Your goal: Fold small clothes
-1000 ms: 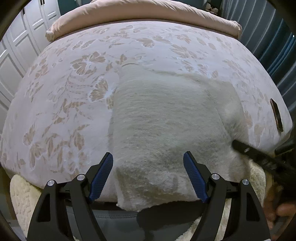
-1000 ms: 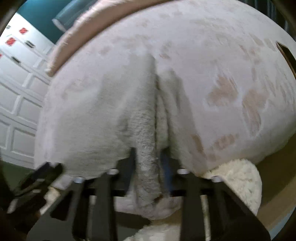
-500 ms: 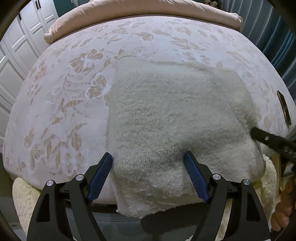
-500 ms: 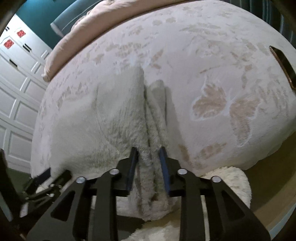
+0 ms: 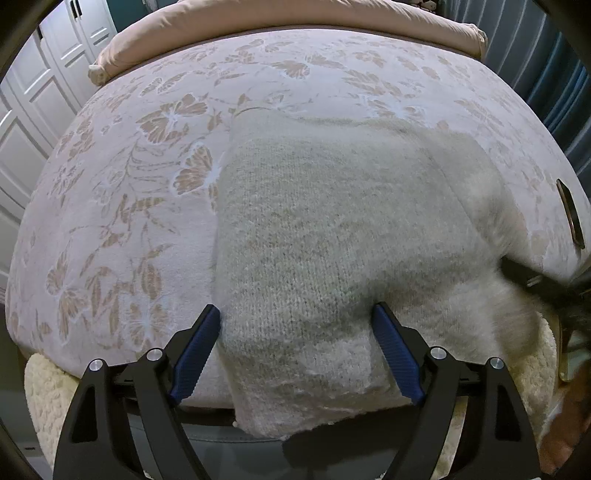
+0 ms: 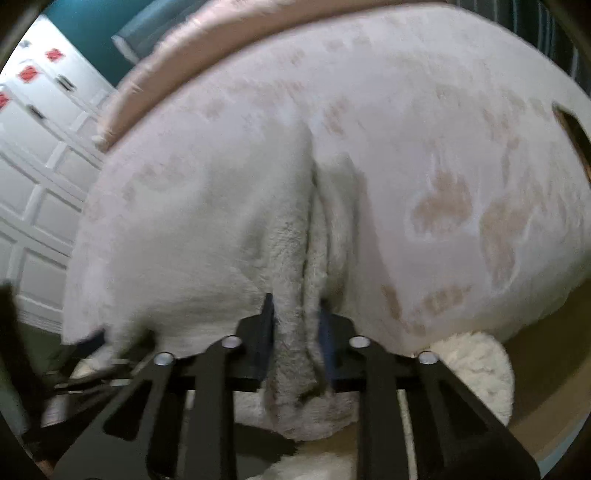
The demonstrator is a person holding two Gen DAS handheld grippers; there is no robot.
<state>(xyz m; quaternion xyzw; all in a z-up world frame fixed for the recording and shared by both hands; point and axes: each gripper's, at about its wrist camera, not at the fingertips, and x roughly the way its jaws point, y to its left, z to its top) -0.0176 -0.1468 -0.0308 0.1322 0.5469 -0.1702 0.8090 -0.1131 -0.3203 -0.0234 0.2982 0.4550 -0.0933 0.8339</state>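
A cream fuzzy knit garment (image 5: 332, 229) lies on the floral bed cover, its near edge hanging over the bed's front edge. My left gripper (image 5: 295, 350) is open, its blue pads either side of the garment's near left part, not gripping it. My right gripper (image 6: 295, 332) is shut on a bunched fold of the garment's right edge (image 6: 295, 266). It shows in the left wrist view (image 5: 535, 280) as a blurred black shape at the garment's right side.
The pink floral bed cover (image 5: 129, 206) spans both views, with a pink pillow (image 5: 258, 18) at the far end. A dark flat phone-like object (image 5: 570, 214) lies at the bed's right edge. A fluffy cream rug (image 6: 476, 365) lies below the bed. White closet doors (image 5: 33, 110) stand on the left.
My left gripper has moved forward over the garment and stays open. My right gripper keeps its hold on the fold and is moving, its view now blurred.
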